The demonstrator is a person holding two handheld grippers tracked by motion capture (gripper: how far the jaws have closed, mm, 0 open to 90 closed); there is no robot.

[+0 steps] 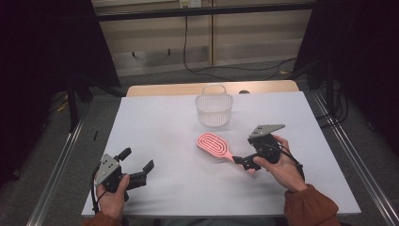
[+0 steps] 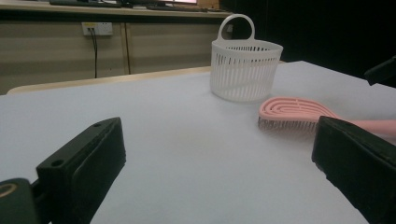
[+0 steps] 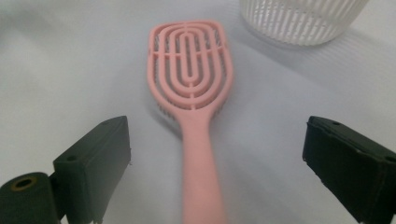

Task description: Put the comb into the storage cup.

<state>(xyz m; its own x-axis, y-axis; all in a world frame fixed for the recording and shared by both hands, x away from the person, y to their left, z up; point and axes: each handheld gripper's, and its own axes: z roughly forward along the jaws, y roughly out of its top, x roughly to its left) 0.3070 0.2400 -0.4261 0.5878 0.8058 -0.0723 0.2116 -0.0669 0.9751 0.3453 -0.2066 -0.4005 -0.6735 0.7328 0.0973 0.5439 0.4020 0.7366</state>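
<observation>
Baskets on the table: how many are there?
1. The white basket stands at the far middle of the table, beyond the pink hairbrush.

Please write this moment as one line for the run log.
right gripper: open, astride pink hairbrush handle, not pressing | left gripper: open, nothing between | brush: flat on table, bristles down | white basket: upright beyond brush

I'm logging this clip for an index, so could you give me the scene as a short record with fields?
surface: white table top
item in hand's reach: pink plastic vented hairbrush, lying flat, bristles down
container: white slotted plastic basket with loop handle, upright, beyond the brush head, apart from it
right hand-held gripper: jaws open, brush handle between them, pads not pressing
left hand-held gripper: jaws open, nothing between
</observation>
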